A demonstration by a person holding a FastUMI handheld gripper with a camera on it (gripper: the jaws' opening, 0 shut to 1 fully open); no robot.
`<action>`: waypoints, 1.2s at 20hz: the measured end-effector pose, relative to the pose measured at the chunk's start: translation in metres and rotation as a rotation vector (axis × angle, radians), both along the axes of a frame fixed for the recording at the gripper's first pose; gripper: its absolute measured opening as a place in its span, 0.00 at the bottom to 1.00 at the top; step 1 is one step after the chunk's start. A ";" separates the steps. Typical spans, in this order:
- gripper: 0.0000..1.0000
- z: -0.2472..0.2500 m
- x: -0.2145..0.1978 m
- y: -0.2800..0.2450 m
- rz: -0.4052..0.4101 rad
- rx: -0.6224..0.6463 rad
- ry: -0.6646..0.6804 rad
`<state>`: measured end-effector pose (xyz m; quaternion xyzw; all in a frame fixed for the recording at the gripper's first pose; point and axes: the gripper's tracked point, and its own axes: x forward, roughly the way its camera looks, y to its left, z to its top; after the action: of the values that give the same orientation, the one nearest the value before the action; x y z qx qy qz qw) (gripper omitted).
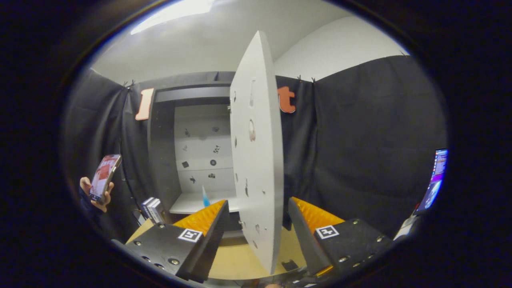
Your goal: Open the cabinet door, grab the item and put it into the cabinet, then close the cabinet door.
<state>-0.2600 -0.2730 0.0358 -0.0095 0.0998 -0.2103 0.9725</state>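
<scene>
Cabinet door: white, swung wide open, its edge standing between the spread fingers of the gripper, which hold nothing. Cabinet: left of the door, on the desk; a small blue item stands on its shelf. Left of the cabinet: a hand holding a phone.

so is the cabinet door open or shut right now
Open. The cabinet door stands swung out edge-on between the spread fingers, which do not press on it, and the cabinet shows its pale back wall and shelf.
</scene>
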 end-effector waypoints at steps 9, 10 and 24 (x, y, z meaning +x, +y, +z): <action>0.88 -0.004 -0.003 -0.071 -0.141 -0.072 0.019; 0.88 -0.003 -0.002 -0.072 -0.135 -0.069 0.017; 0.87 -0.023 0.037 0.048 0.236 0.082 0.067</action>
<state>-0.2225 -0.2249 0.0127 0.0115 0.1388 -0.0896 0.9862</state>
